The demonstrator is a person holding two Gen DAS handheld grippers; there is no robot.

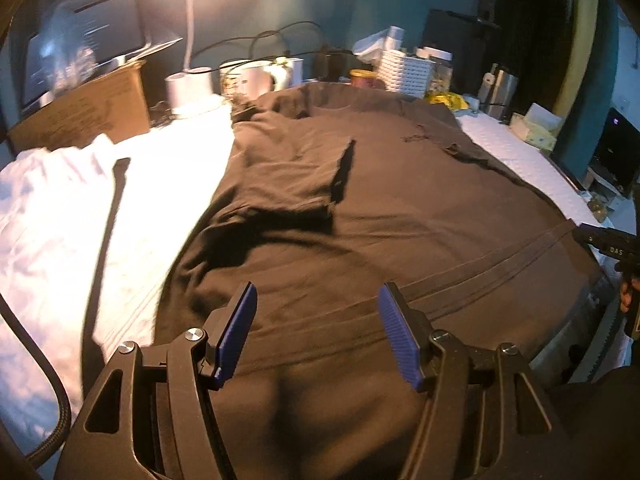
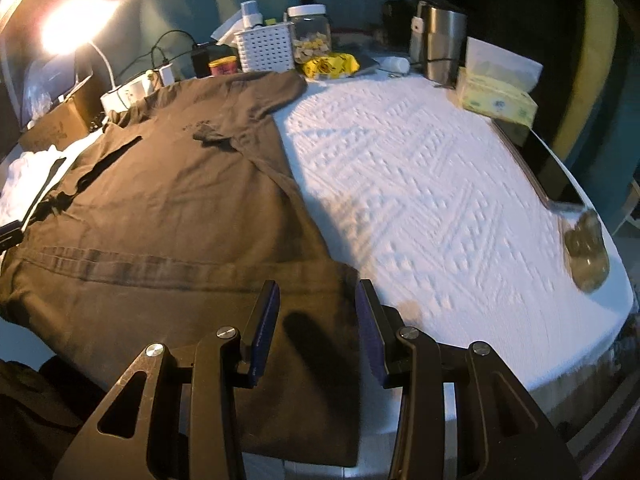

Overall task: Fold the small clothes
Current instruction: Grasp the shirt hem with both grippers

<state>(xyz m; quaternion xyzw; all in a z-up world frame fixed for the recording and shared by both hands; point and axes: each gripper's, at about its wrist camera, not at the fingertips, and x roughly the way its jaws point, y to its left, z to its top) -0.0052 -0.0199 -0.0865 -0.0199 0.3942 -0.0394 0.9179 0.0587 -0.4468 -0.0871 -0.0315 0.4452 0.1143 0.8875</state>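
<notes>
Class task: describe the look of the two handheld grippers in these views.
Both the left gripper and right gripper have black angular frames with triangular cut-outs, silver round bolts and ribbed blue finger pads. A black braided cable runs beside the left one.

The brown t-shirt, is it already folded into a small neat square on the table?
No, the brown t-shirt lies spread out flat on the white textured table cover, with a sleeve stretched toward the clutter at the back.

Brown T-shirt spread flat on white textured cloth

Fills the left half of the right wrist view, collar toward upper left, bottom hem folded up, lightly wrinkled.
</notes>
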